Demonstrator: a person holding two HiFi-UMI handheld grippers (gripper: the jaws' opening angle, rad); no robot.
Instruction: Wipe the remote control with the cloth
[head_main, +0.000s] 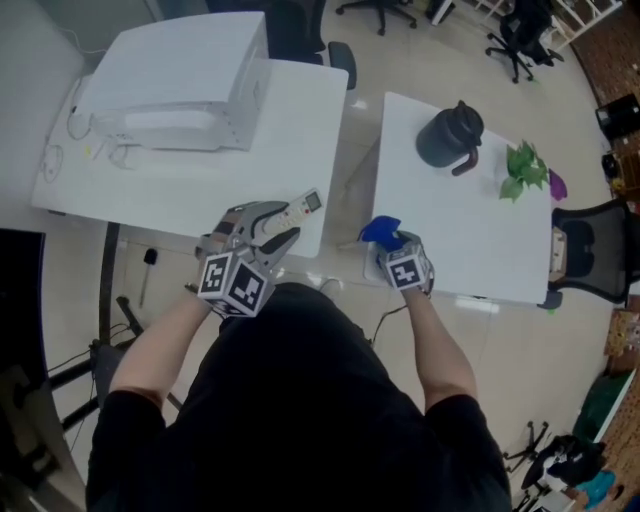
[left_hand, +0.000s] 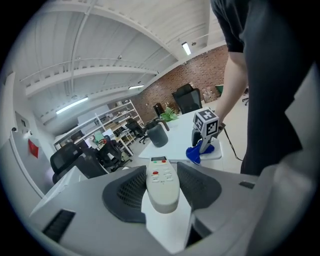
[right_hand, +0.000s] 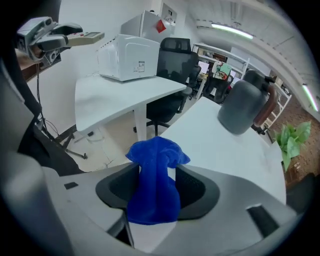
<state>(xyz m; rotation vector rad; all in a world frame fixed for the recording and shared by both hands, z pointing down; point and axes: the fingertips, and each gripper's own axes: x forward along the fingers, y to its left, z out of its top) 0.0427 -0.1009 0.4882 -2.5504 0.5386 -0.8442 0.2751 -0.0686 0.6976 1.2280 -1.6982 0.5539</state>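
L gripper (left_hand: 162, 171) pinches remote control (left_hand: 162, 187); R gripper (right_hand: 158, 172) jaws spread, blue cloth (right_hand: 154, 192) bunched between them.

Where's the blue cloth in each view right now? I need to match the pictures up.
Head view: blue cloth at the near left corner of the right table.
Left gripper view: right of centre, under the right gripper.
Right gripper view: bottom centre, between its jaws.
Shared landmark: the dark jug, on that table in all three.
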